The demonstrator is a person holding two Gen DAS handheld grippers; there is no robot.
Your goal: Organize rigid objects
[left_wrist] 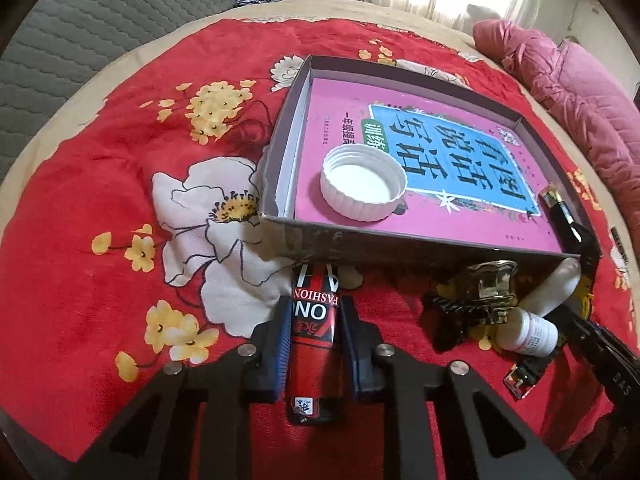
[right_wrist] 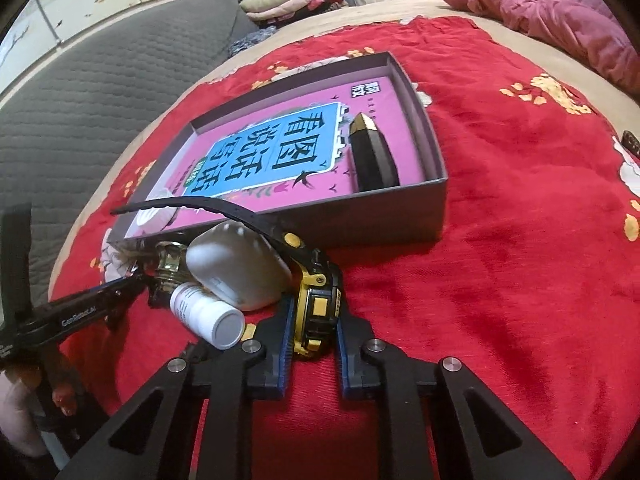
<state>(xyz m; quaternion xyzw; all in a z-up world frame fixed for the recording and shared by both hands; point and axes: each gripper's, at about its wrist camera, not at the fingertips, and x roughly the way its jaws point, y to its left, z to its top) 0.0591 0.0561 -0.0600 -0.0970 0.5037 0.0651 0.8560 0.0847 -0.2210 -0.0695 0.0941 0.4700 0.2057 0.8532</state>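
My left gripper [left_wrist: 316,304] is shut on a red and black tube [left_wrist: 314,340] printed "FASHION", which lies on the red floral blanket just in front of a grey box [left_wrist: 400,246]. In the box lie a pink book [left_wrist: 440,152], a white ribbed cap [left_wrist: 362,184] and a black case with a gold tip [right_wrist: 372,152]. My right gripper [right_wrist: 316,308] is shut on a black and yellow watch [right_wrist: 318,300] whose strap arcs up over the box's near wall.
Beside the watch lie a large white bottle [right_wrist: 236,268], a small white pill bottle [right_wrist: 208,316] and a gold-trimmed glass piece [right_wrist: 170,264]. A pink padded jacket [left_wrist: 560,80] lies at the far right. A grey quilted cushion [left_wrist: 100,20] borders the left.
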